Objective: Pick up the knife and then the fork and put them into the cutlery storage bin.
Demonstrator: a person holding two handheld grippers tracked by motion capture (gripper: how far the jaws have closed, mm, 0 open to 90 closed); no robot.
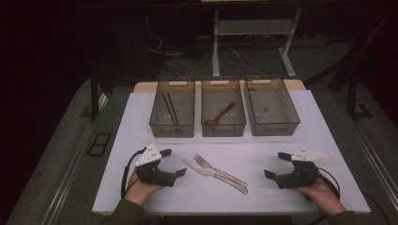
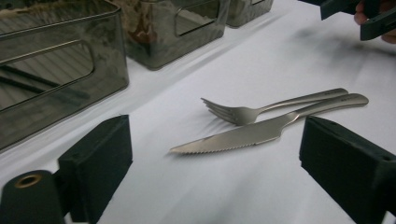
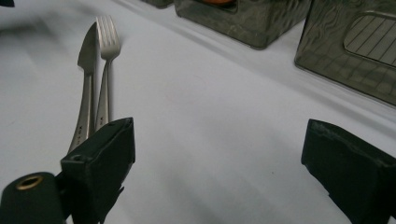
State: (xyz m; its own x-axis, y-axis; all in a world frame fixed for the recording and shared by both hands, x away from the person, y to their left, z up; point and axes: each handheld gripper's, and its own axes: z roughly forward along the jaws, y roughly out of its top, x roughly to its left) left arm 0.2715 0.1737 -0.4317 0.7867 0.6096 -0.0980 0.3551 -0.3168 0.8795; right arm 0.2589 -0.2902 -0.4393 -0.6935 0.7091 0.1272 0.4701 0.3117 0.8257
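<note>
Knife (image 1: pixel 199 169) and fork (image 1: pixel 210 165) lie between left gripper (image 1: pixel 172 162) and right gripper (image 1: pixel 277 164) (both level, jaws apart)

- High view: set above the near edge of the white table (image 1: pixel 141 122), faced forward and down; the three bins (image 1: pixel 223 114) are taken in, with floor beyond
- Left gripper view: carried low over the table surface, aimed between its own jaws; knife (image 2: pixel 238 136) and fork (image 2: pixel 261 109) are seen close, tips nearest
- Right gripper view: carried equally low, aimed from the opposite end; the handles are seen nearest
- Shared by all three: knife, fork, bin fronts
</note>
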